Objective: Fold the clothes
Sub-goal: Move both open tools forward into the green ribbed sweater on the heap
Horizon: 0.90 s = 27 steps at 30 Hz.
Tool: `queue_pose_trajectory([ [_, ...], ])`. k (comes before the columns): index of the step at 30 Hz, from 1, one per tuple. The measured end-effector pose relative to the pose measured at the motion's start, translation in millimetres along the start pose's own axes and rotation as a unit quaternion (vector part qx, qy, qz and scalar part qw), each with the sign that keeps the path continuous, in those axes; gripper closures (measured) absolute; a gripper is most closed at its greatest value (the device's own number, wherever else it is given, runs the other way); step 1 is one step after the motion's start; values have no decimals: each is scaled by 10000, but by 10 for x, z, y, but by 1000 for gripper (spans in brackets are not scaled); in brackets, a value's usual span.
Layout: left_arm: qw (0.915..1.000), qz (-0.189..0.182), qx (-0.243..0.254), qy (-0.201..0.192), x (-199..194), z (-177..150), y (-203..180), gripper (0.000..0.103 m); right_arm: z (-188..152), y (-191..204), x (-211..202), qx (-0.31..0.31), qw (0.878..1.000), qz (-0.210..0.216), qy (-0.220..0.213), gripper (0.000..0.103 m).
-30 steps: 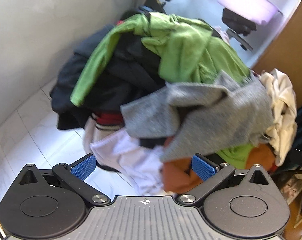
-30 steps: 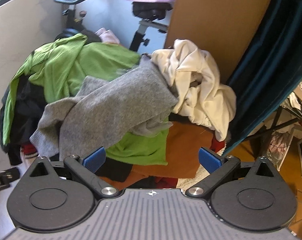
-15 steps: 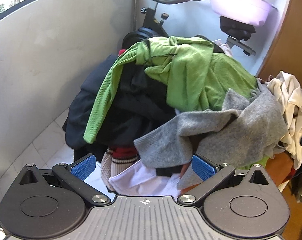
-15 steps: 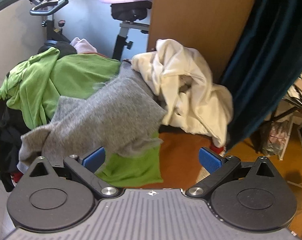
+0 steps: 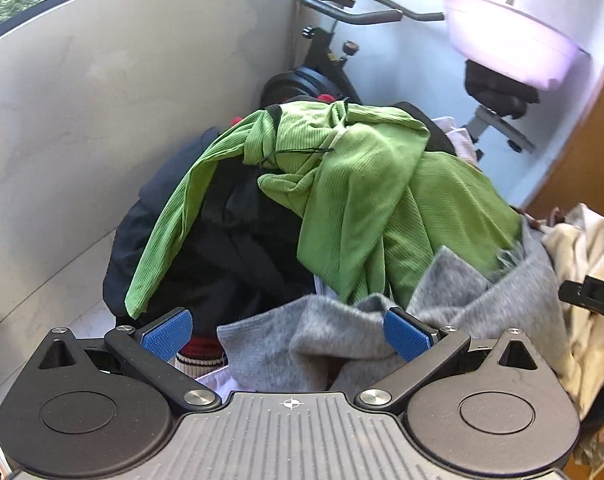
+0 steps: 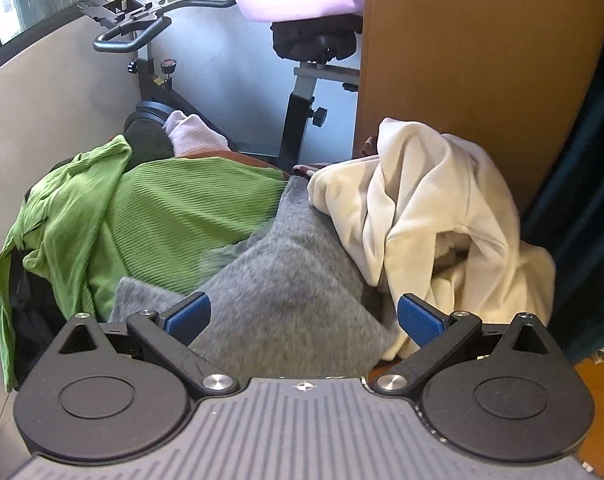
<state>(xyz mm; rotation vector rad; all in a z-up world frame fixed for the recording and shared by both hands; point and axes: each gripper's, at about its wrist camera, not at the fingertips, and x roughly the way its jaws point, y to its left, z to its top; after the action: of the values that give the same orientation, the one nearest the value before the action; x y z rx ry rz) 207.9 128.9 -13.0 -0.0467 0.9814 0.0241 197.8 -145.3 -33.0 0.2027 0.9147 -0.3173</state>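
A heap of crumpled clothes fills the corner between a smooth grey wall (image 5: 102,120) and a flat brown wooden panel (image 6: 462,80). On top lies a lime-green ribbed knit top (image 5: 362,184), bunched into soft folds, one long sleeve trailing down over a dark navy-black garment (image 5: 230,248) on the heap's left side. Just below it a fuzzy grey woollen sweater (image 6: 286,280) slopes down, its nap felted and its edge slightly frayed. A cream-white fleecy garment (image 6: 434,216) is piled in thick rounded folds against the sweater's right edge.

The left gripper (image 5: 288,334) is spread wide, its blue ridged pads (image 5: 166,332) either side of the sweater's lower folds (image 5: 302,344) without clamping anything. The right gripper (image 6: 302,322) is likewise released, its blue pads (image 6: 188,316) straddling the grey wool; whether they touch the fabric I cannot tell.

Behind the heap stands a black exercise bike (image 6: 302,120) with curved tubular handlebars, and a glossy pale-lilac plastic basin (image 5: 510,48) rests on its saddle.
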Motion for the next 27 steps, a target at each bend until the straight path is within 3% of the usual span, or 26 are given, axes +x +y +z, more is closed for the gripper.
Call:
queue_pose_trajectory([
  [9,9999,108,-37,30,151,104,-176,1,65,-133,250,-31,9996,173,207,2],
  [18,9983,4,510,-297,354,299,-279,1,11,-6,282,-159,9985,513,-83,2],
  [27,9939,-495,909,-391,733,766,-324,1,131,217,385,-61,9998,140,-105,2],
])
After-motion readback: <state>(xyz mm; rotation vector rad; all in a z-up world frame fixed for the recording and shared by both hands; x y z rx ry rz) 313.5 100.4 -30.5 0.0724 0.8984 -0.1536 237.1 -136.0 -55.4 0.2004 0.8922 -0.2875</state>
